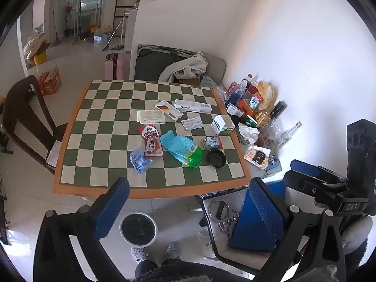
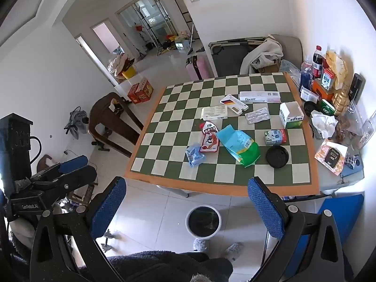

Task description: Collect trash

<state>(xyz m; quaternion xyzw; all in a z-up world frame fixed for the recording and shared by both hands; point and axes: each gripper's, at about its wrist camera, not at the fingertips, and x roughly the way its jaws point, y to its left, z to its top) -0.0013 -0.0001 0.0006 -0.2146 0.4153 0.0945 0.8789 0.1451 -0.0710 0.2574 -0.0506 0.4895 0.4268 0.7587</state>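
Trash lies on the green-and-cream checkered table (image 1: 112,127) (image 2: 235,178): a blue-green bag (image 1: 183,148) (image 2: 239,145), a red snack wrapper (image 1: 151,143) (image 2: 209,138), a crumpled blue wrapper (image 1: 139,159) (image 2: 194,155), a black lid (image 1: 216,158) (image 2: 277,156), a small milk carton (image 1: 211,142) (image 2: 275,137), a pill blister (image 1: 192,123) (image 2: 257,115) and several medicine boxes (image 1: 192,105) (image 2: 259,96). A white bin with a black liner (image 1: 138,229) (image 2: 203,222) stands on the floor before the table. My left gripper (image 1: 188,190) and right gripper (image 2: 186,189) are open, empty, high above the near edge.
Bottles, cartons and bags are piled at the table's right side by the wall (image 1: 256,108) (image 2: 329,89). A dark wooden chair (image 1: 25,117) (image 2: 112,117) stands left of the table. A blue folder (image 1: 256,223) lies on a black-framed stand at the right. My slippers (image 1: 174,250) are below.
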